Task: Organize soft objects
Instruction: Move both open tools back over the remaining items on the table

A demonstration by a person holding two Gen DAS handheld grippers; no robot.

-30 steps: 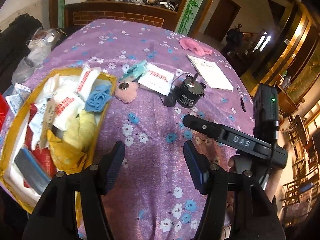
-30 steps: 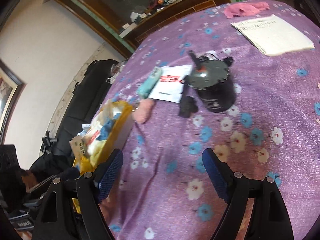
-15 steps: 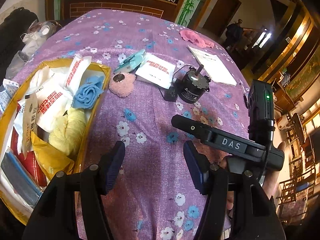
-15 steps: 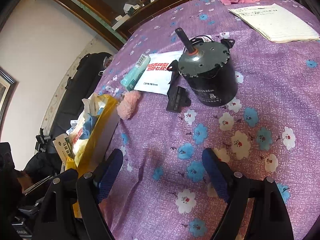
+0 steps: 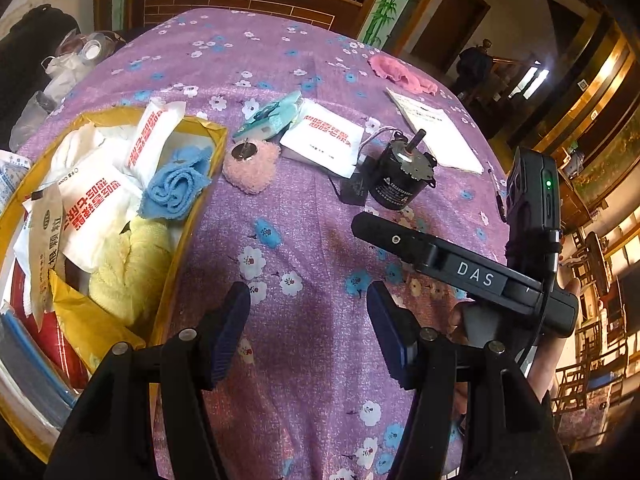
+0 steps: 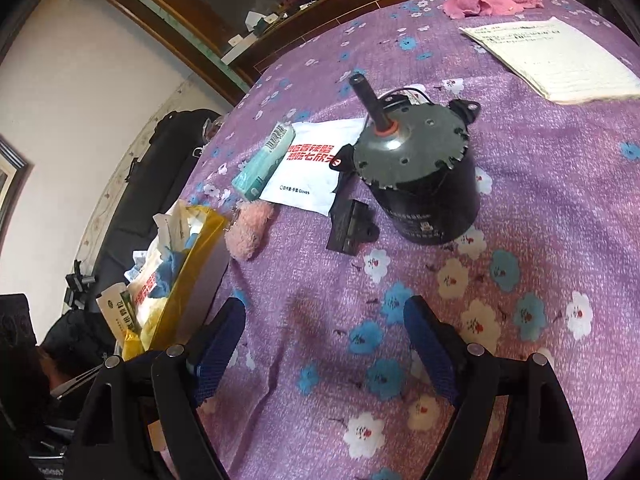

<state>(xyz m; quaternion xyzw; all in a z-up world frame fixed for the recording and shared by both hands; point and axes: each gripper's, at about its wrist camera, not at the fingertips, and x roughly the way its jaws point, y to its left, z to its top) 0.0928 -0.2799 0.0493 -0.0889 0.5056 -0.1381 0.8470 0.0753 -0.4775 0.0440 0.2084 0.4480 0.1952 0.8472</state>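
Note:
A yellow box at the left holds white packets, a blue cloth and a yellow cloth. A fluffy pink pad lies on the purple flowered tablecloth just right of the box; it also shows in the right wrist view. A pink cloth lies far back. My left gripper is open and empty above the cloth. My right gripper is open and empty, short of the black motor; its body shows in the left wrist view.
A white glove packet, a teal tissue pack and a small black part lie by the motor. A paper booklet lies at the back right. Plastic bags sit past the table's left edge.
Both grippers have moved forward over the table toward the motor and pink pad, which look larger now. Both stay open and empty.

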